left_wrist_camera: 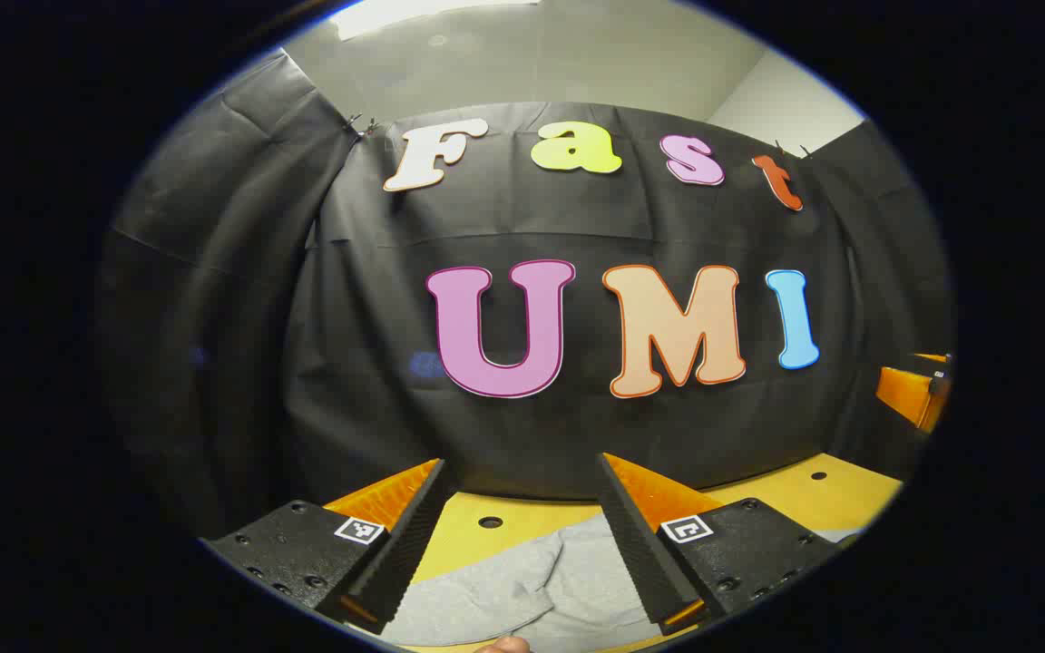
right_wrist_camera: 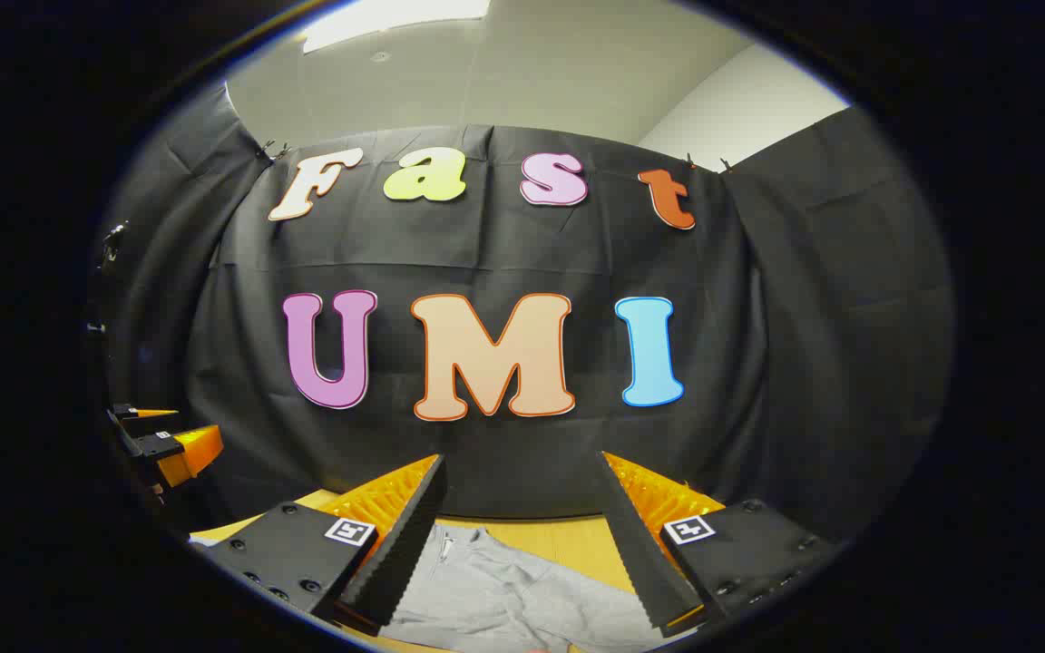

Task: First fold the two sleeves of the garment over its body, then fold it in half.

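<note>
So both claws were up off the table and pointed at the black cloth wall (left_wrist_camera: 522,435) at the back of the booth, not down at the work. In the left gripper view, the left gripper (left_wrist_camera: 522,553) had its fingers spread wide apart with nothing between them, and the grey garment (left_wrist_camera: 522,589) was lying crumpled on the yellow wooden table (left_wrist_camera: 486,544) below and just ahead of the claw, showing through the gap between the two fingers. A couple of dark round holes (left_wrist_camera: 490,521) sat in the tabletop a bit past the fabric. Far off to that claw's right side you could see a bit of the other gripper (left_wrist_camera: 917,394) poking in. In the right gripper view it was the same story: the right gripper (right_wrist_camera: 522,553) was held open wide, clamped on nothing, and the grey garment (right_wrist_camera: 504,589) was spread on the table (right_wrist_camera: 568,535) underneath and between its fingers, with what looked like a small zip or seam near the left finger, too small to be sure. Off to that claw's left the left gripper's fingers (right_wrist_camera: 187,449) were visible, raised above the table.
</note>
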Tool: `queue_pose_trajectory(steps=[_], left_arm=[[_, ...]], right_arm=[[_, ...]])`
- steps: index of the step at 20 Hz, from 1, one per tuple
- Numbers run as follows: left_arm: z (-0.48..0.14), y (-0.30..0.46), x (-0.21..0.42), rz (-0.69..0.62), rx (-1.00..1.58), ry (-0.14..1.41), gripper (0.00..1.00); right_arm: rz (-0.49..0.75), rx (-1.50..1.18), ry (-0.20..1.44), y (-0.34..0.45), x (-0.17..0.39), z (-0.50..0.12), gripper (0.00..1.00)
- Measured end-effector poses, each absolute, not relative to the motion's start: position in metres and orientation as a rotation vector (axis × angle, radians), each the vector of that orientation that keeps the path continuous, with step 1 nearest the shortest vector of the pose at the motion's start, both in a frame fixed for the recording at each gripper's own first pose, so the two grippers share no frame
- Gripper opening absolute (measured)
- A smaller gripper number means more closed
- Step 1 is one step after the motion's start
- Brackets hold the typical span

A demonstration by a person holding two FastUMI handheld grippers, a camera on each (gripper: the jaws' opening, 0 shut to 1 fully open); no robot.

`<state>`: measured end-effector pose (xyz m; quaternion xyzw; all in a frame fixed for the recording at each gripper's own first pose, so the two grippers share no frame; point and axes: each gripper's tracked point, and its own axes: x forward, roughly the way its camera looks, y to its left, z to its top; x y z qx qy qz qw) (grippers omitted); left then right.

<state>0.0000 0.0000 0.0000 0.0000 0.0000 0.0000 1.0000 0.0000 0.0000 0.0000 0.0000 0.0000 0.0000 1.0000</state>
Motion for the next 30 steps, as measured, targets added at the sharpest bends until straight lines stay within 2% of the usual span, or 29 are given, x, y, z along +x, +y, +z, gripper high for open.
queue_pose_trajectory(steps=[7, 9, 10, 11, 14, 15, 17, 18, 19, 21, 22, 27, 28, 29, 30], left_arm=[[0.002, -0.008, 0.004, -0.031, 0.013, -0.005, 0.94], [0.003, -0.008, 0.004, -0.033, 0.014, -0.007, 0.97], [0.004, -0.007, 0.005, -0.034, 0.018, -0.011, 0.95], [0.005, -0.007, 0.005, -0.033, 0.021, -0.017, 0.99], [0.003, -0.006, 0.005, -0.034, 0.022, -0.018, 0.95], [0.002, -0.005, 0.005, -0.034, 0.021, -0.013, 0.96], [0.0, -0.004, 0.005, -0.032, 0.016, -0.007, 0.99], [-0.001, -0.003, 0.005, -0.029, 0.015, -0.006, 0.99], [-0.001, -0.003, 0.005, -0.028, 0.014, -0.007, 0.96], [0.0, -0.002, 0.006, -0.027, 0.015, -0.012, 0.99], [0.0, -0.001, 0.006, -0.027, 0.015, -0.012, 0.96], [-0.002, -0.003, 0.007, -0.031, 0.005, -0.006, 0.96], [-0.004, -0.007, 0.007, -0.037, 0.001, -0.006, 0.99], [-0.004, -0.008, 0.006, -0.04, 0.0, -0.005, 0.96], [-0.004, -0.008, 0.006, -0.043, -0.001, -0.006, 0.99]], right_arm=[[0.006, -0.014, -0.002, 0.005, 0.0, -0.001, 0.99], [0.008, -0.022, -0.003, 0.005, 0.001, -0.001, 0.99], [0.009, -0.024, -0.002, 0.006, 0.001, -0.001, 0.99], [0.011, -0.026, -0.001, 0.008, 0.001, -0.003, 0.99], [0.014, -0.026, 0.002, 0.011, 0.001, -0.003, 0.99], [0.013, -0.028, 0.003, 0.011, 0.001, -0.004, 0.96], [0.014, -0.03, 0.006, 0.011, 0.001, -0.005, 0.99], [0.014, -0.031, 0.006, 0.011, 0.001, -0.005, 0.96], [0.014, -0.032, 0.006, 0.011, 0.001, -0.005, 0.99], [0.013, -0.032, 0.003, 0.011, 0.002, -0.004, 1.0], [0.012, -0.031, 0.003, 0.011, 0.002, -0.004, 1.0], [0.008, -0.029, 0.018, 0.005, 0.006, -0.009, 1.0], [0.005, -0.025, 0.022, 0.001, 0.008, -0.01, 0.99], [-0.003, -0.024, 0.027, -0.005, 0.01, -0.011, 0.99], [-0.013, -0.025, 0.03, -0.012, 0.014, -0.011, 0.99]])
